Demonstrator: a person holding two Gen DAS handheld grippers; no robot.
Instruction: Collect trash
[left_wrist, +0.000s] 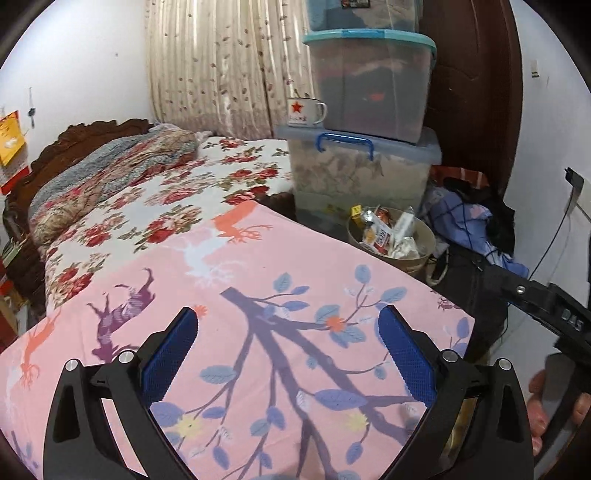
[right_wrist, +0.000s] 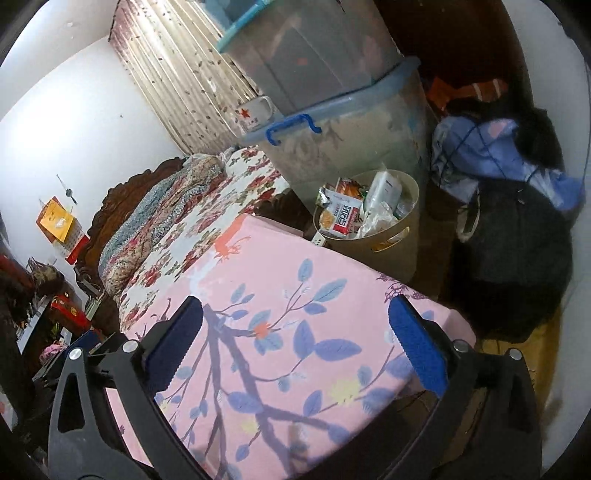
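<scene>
Both claws wide, empty, over pink cloth (left_wrist: 295, 295); trash-filled bin (left_wrist: 391, 236) well ahead.

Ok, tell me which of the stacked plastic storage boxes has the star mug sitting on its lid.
The lowest box, the one with the dark blue handle. The star mug stands on the left part of its lid, beside the teal-lidded box stacked above it.

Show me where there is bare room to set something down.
The pink cloth is bare from the gripper fingers up to its far edge. The flowered bedspread beyond it is also free, up to the folded quilt. It is crowded at the full bin, the stacked boxes and the clothes pile.
</scene>
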